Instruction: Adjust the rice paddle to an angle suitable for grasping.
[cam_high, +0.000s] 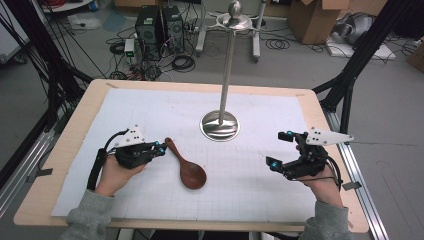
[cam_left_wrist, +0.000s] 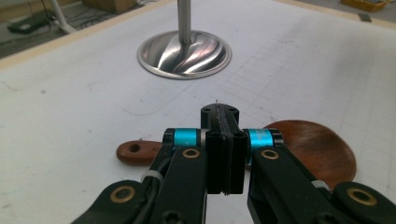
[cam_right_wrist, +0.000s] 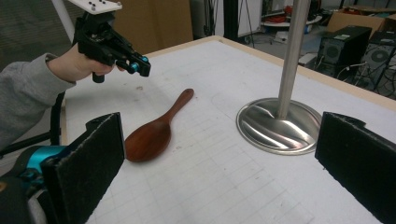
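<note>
A dark brown wooden spoon (cam_high: 190, 170) lies flat on the white mat, handle toward the far left, bowl toward the near edge. My left gripper (cam_high: 161, 148) hovers just left of the handle, shut with nothing between its pads. In the left gripper view the closed jaws (cam_left_wrist: 219, 112) cover the middle of the spoon (cam_left_wrist: 317, 149), and the handle end pokes out on the left. My right gripper (cam_high: 279, 149) is held open at the right of the mat, well away from the spoon. The right gripper view has its wide pads (cam_right_wrist: 93, 163) framing the spoon (cam_right_wrist: 154, 133) and the raised left gripper (cam_right_wrist: 142, 65).
A tall metal stand with a round shiny base (cam_high: 220, 125) rises from the mat's middle back, just beyond the spoon. The white mat (cam_high: 150, 107) covers a wooden table (cam_high: 75, 125). Computers, cables and cardboard boxes lie on the floor beyond the table.
</note>
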